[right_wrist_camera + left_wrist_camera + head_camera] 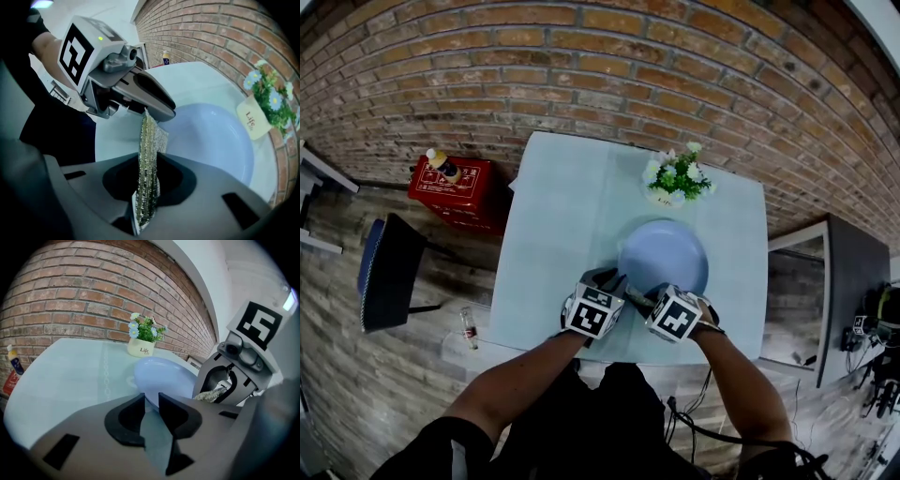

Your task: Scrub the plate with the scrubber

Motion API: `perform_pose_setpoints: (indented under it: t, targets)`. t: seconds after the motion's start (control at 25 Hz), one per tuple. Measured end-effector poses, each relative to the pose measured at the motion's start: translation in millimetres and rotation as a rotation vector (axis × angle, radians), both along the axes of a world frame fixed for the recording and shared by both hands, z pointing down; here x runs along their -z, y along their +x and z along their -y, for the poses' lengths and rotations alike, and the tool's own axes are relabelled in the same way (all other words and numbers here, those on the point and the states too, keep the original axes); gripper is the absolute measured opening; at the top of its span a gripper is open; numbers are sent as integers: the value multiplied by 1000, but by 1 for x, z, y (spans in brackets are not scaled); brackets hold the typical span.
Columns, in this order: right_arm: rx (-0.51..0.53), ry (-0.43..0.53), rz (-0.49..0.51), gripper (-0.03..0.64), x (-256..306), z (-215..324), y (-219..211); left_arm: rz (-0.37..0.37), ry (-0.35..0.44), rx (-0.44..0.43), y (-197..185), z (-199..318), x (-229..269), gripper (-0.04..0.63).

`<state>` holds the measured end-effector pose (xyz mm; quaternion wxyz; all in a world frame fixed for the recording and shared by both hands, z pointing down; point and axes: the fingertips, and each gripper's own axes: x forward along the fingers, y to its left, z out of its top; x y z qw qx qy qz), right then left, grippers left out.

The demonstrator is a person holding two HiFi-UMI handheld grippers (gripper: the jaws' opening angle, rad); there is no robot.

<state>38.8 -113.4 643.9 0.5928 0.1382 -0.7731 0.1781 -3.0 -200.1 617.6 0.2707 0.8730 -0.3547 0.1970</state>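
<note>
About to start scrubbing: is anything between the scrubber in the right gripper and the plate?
Nothing visible. The scrubber, clamped in the right gripper, hangs at the near rim of the plate. The left gripper sits beside it at that rim; the plate's face is bare.

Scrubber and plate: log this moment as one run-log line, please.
right gripper: shut on scrubber | scrubber: by plate near rim, contact unclear | left gripper: at plate's near rim, clamp unclear

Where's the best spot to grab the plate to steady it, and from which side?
Probably the plate by its near rim, low from the person's side: it lies flat, its thin upturned edge suits jaws, and the flower pot crowds the far side.
</note>
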Motion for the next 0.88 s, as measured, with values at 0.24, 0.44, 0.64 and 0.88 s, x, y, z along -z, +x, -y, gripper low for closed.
perform_pose_setpoints:
  t: [0.24,0.44,0.64,0.88]
  targets:
    - [-151,26,94,67,14,21,15,-30,-20,74,-16,5,3,104]
    - [-277,97,114,67,21,48,37,-32,-37,83,-19,-4,2,103]
    - [-425,231,76,67,24,93,66,-36,-31,84,-9,-9,7,104]
    - [-530,391,20,67,28,143,104,8,-35,126,-4,-5,1,103]
